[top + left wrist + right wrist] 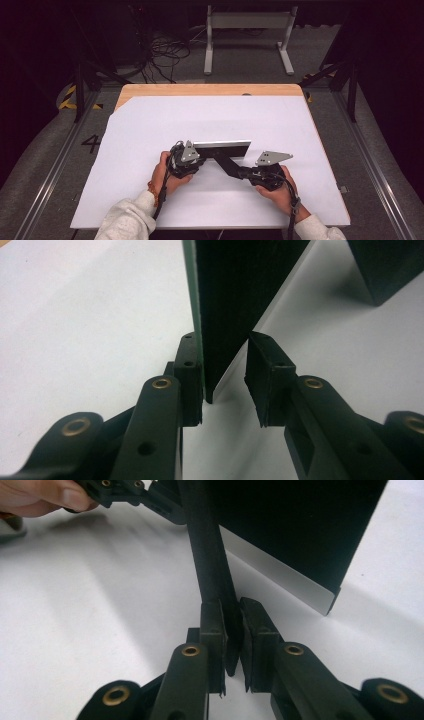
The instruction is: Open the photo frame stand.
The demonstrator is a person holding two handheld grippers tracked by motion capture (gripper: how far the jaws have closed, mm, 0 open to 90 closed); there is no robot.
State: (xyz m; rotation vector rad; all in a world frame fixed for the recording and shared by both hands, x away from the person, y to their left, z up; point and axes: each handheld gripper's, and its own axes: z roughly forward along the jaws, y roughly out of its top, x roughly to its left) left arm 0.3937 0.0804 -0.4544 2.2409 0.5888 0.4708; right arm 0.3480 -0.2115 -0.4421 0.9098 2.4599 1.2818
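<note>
A flat black panel (222, 149) with a pale top edge stands on its long edge in the middle of the white sheet. A black strip (227, 164) runs from it diagonally toward the near right. My left gripper (201, 159) is at the panel's left end. In the left gripper view the panel (240, 290) stands between the jaws of that gripper (224, 347): one pad (189, 365) lies against its green-edged face, and the other stands a gap away. My right gripper (241, 172) (232, 611) is shut on the strip (205, 545), with the panel (300, 525) behind it.
The white sheet (150, 130) covers a wooden table (200, 89) whose far edge shows bare wood. Beyond the table stand a white metal frame (247, 30) and loose cables (165, 52) on the floor. Floor rails (55, 165) run along both sides.
</note>
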